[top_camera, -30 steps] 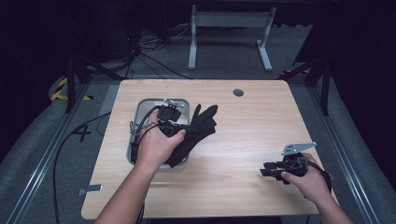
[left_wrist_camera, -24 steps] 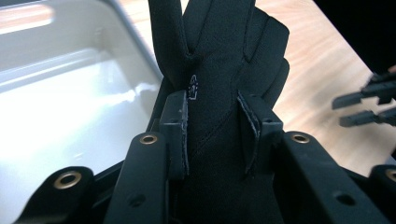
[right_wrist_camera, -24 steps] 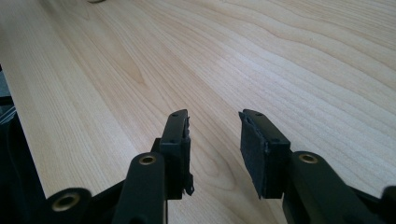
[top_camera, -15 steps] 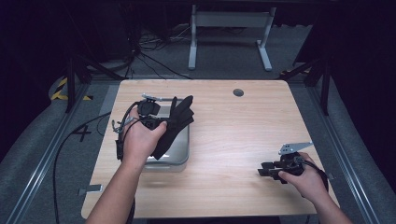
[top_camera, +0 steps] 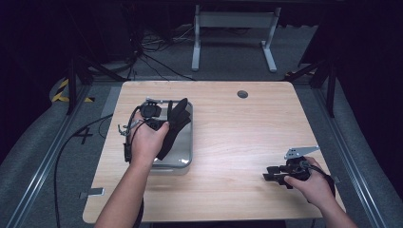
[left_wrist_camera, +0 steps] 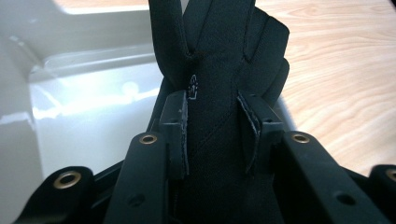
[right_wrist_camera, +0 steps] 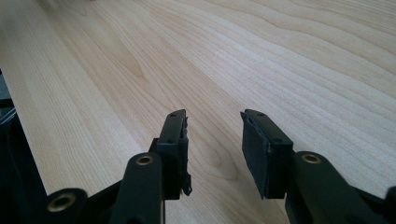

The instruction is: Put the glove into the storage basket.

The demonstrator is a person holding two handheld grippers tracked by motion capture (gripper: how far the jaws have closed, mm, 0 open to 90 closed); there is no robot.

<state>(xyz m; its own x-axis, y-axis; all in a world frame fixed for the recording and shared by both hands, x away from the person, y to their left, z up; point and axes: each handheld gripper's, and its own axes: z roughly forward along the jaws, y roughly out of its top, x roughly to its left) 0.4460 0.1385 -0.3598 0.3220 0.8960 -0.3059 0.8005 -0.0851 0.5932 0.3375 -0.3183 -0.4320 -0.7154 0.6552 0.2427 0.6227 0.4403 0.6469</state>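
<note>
Your left gripper (left_wrist_camera: pixel 212 135) has its jaws clamped on a black glove (left_wrist_camera: pixel 219 70) above the metal tray (top_camera: pixel 186 154); your right gripper (right_wrist_camera: pixel 212 140), jaws apart and empty, rests near-right on the worktop (top_camera: pixel 237 137).

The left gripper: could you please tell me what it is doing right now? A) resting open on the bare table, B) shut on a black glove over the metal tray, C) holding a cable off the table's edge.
B: the left gripper has its jaws clamped on the black glove, above the metal tray.
</note>
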